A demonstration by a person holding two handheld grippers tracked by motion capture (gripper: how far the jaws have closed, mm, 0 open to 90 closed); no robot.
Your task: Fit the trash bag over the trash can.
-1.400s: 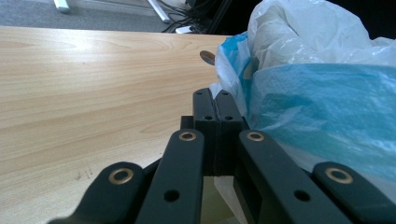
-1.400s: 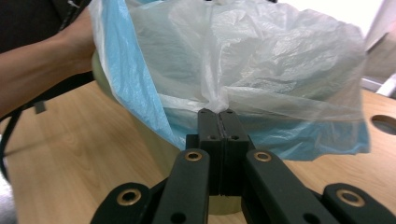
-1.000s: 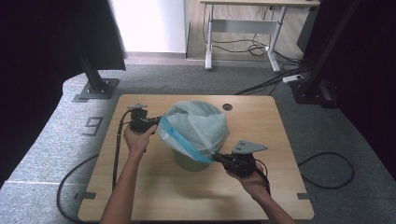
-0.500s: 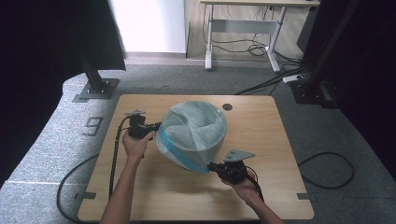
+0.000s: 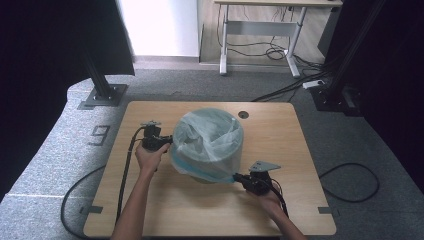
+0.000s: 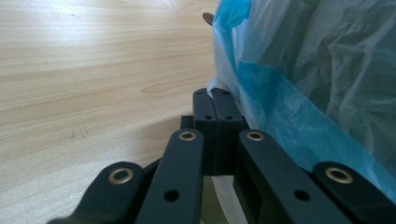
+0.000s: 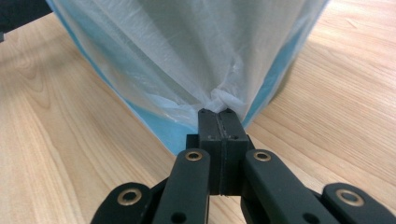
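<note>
A translucent white bag with a blue rim band point(image 5: 210, 140) drapes over a round bin in the middle of the wooden table point(image 5: 300, 150). My left gripper point(image 5: 169, 140) is at the bag's left edge, shut on a pinch of the rim; its own view shows the plastic point(image 6: 261, 93) bunched at my closed left gripper point(image 6: 215, 92). My right gripper point(image 5: 237, 177) is at the bag's near right, shut on the blue hem, and the film point(image 7: 187, 60) fans out from my closed right gripper point(image 7: 217, 112). The bin under the bag is mostly hidden.
A round cable hole point(image 5: 243, 114) sits in the table's far side. Black cables point(image 5: 125, 170) trail off the left and right edges. Stand bases point(image 5: 102, 95) rest on the grey floor, and a white desk frame point(image 5: 260, 30) stands behind.
The bag's rim has been pulled down and outward over the bin. My right gripper has moved toward the near edge and lower; the left gripper has shifted slightly.
</note>
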